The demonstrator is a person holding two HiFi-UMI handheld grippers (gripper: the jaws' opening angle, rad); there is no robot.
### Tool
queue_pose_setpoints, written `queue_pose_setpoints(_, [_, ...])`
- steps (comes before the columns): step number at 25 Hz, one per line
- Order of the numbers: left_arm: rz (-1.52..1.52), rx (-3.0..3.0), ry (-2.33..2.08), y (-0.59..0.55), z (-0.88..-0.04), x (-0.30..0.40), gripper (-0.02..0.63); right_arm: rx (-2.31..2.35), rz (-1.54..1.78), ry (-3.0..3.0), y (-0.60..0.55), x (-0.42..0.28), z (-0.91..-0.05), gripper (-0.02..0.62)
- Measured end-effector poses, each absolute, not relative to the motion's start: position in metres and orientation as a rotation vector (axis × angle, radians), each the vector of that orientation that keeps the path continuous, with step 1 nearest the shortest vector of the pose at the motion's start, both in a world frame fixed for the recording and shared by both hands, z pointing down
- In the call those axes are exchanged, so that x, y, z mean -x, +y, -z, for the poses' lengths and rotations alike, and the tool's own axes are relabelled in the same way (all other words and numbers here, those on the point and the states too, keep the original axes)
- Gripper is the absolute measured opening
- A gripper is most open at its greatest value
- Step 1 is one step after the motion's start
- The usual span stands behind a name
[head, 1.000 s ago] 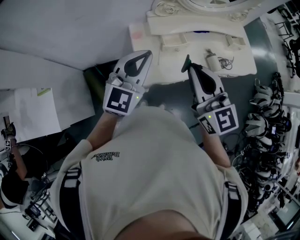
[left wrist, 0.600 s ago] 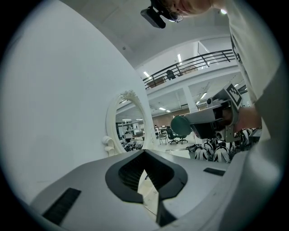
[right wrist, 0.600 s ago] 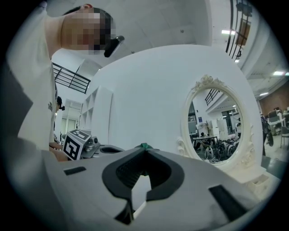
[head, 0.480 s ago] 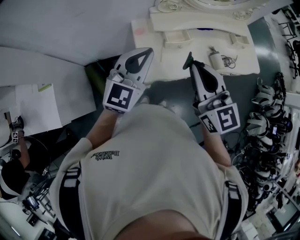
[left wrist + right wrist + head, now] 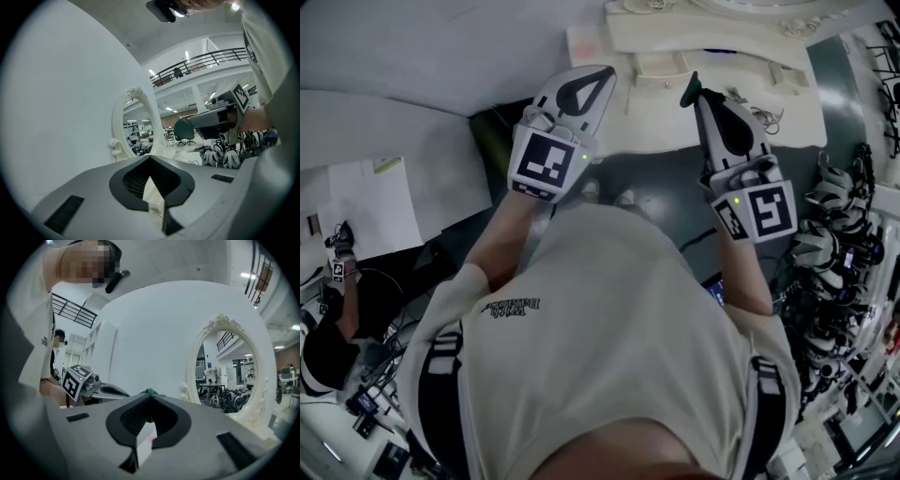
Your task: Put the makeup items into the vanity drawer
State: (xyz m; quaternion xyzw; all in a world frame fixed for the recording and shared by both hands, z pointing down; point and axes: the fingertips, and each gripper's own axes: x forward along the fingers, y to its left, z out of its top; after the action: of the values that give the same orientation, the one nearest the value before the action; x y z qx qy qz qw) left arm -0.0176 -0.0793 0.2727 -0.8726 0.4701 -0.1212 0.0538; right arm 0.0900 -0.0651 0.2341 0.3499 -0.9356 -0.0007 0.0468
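The head view's top edge cuts off the vanity (image 5: 667,120).

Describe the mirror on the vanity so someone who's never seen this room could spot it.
Find the white vanity by the big white wall. On it stands the mirror, an upright oval. Unlike the plain wall beside it, it has a carved, scrolled white frame and reflects the room.

Cream T-shirt (image 5: 609,309), dark straps (image 5: 441,375); grey left gripper (image 5: 602,75) and right gripper (image 5: 694,89) (black-and-white marker cubes (image 5: 546,161))
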Motion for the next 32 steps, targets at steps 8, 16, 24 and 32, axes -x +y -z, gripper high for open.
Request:
queue_pose_setpoints(8, [0.419,2.679,1.445,-0.129,-0.311,0.021,0.014,-1.066,-0.01,-2.771,-0.123,-0.081,-0.273,-0.003])
queue_pose_setpoints(16, [0.535,2.766,1.465,-0.181,-0.37,0.022,0.014,-1.025,-0.109,-2.64,-0.187,-0.065,-0.345,-0.003])
queue_pose_setpoints(24, [0.589,2.841,1.513,-0.22,-0.458,0.016,0.012,-0.973,-0.236,-2.506,-0.233,-0.053,-0.451,-0.003])
queue_pose_setpoints(32, [0.78,2.902,1.528,-0.238,-0.546,0.016,0.014,-0.896,-0.299,-2.38,-0.252,-0.043,-0.534,-0.003])
